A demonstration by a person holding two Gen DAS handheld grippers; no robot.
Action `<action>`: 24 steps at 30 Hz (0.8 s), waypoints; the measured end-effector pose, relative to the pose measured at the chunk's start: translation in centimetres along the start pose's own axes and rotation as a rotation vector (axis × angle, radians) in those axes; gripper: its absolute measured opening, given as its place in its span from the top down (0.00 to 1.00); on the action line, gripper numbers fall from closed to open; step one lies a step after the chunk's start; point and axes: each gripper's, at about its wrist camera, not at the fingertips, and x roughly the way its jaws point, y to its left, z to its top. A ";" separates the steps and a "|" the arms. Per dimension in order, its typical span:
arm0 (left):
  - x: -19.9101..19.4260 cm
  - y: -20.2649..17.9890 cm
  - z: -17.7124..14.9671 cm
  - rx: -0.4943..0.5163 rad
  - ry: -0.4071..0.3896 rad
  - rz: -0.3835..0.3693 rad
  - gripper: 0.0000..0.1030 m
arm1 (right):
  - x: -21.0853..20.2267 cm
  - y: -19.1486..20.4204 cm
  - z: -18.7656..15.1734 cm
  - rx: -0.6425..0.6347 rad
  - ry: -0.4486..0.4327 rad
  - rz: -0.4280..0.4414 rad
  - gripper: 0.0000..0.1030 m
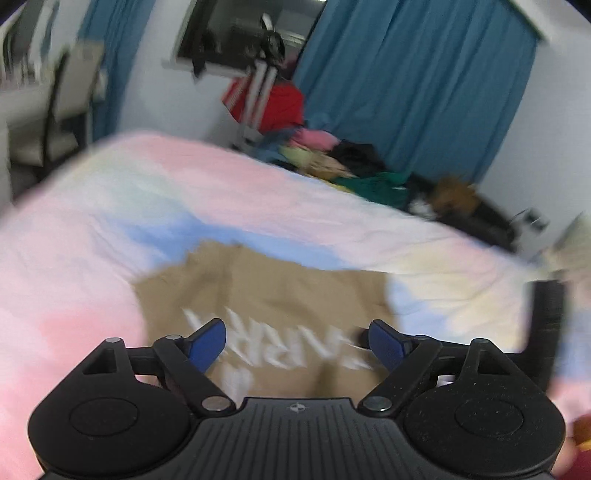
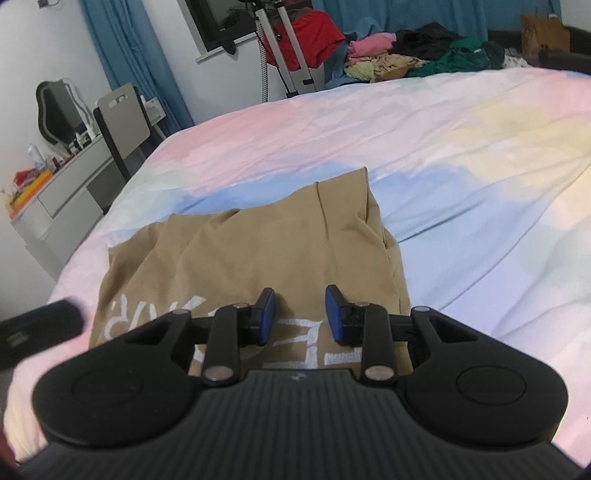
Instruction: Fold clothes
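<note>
A tan garment with white lettering lies partly folded on the pastel bed sheet. My left gripper hovers over its printed part, jaws wide open with nothing between them; this view is blurred. In the right wrist view the same garment spreads on the bed sheet, one folded corner pointing away. My right gripper sits over the garment's near right part, its blue pads a narrow gap apart, gripping no cloth. A blurred black shape at the left edge is the other gripper.
A pile of mixed clothes lies at the bed's far edge, beside a white stand with a red garment. A chair and a grey desk stand left of the bed. Blue curtains hang behind.
</note>
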 end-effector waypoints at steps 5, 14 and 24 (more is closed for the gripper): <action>3.5 4.3 -2.3 -0.361 0.220 -0.100 0.16 | 0.0 -0.5 0.1 0.033 0.008 0.018 0.69; 5.4 9.3 -4.2 -0.726 0.260 -0.146 0.17 | 0.0 -0.9 0.0 0.068 0.011 0.028 0.69; 5.6 10.7 -4.0 -0.804 0.190 -0.128 0.19 | 0.2 -0.7 0.2 0.080 0.008 0.020 0.69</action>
